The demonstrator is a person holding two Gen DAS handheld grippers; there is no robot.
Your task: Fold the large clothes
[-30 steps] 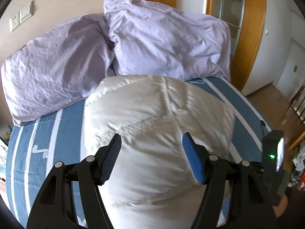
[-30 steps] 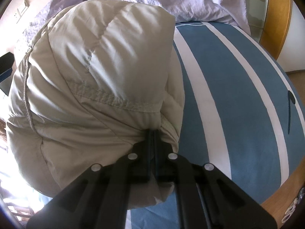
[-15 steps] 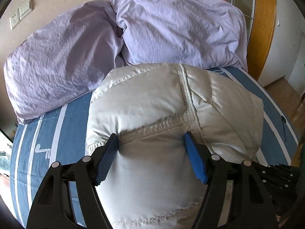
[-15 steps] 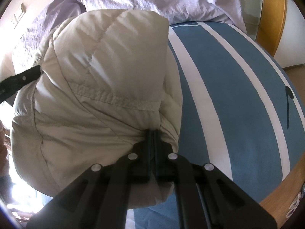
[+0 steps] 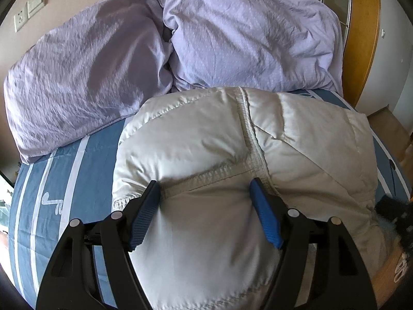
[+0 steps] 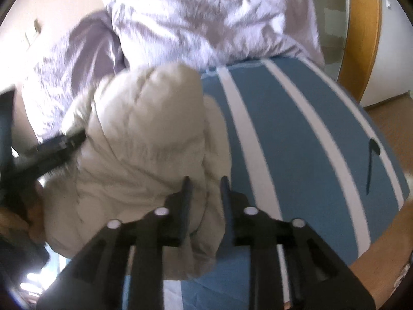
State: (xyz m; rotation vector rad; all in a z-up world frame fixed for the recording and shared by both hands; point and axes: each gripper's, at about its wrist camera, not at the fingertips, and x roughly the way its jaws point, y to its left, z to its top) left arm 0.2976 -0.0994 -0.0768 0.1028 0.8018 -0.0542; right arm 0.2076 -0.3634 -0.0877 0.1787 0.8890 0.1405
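Observation:
A puffy cream-white down jacket (image 5: 206, 155) lies bundled on the blue-and-white striped bed sheet (image 5: 77, 180). My left gripper (image 5: 206, 193) is open, its blue-padded fingers (image 5: 265, 219) pressed down on the jacket on either side of a seam. In the right wrist view the jacket (image 6: 144, 139) lies left of centre. My right gripper (image 6: 205, 188) is open, with the jacket's near edge between the parted fingers. The left gripper's black arm (image 6: 56, 147) shows at the jacket's left side.
Two lilac pillows (image 5: 85, 62) (image 5: 245, 33) lean on the wall at the head of the bed. A wooden frame (image 5: 361, 38) and wood floor (image 6: 387, 111) lie to the right. The bed's near wooden edge (image 6: 382, 255) runs at lower right.
My right gripper has opened and let go of the jacket edge, and its view is blurred by motion. My left gripper has pressed lower into the jacket.

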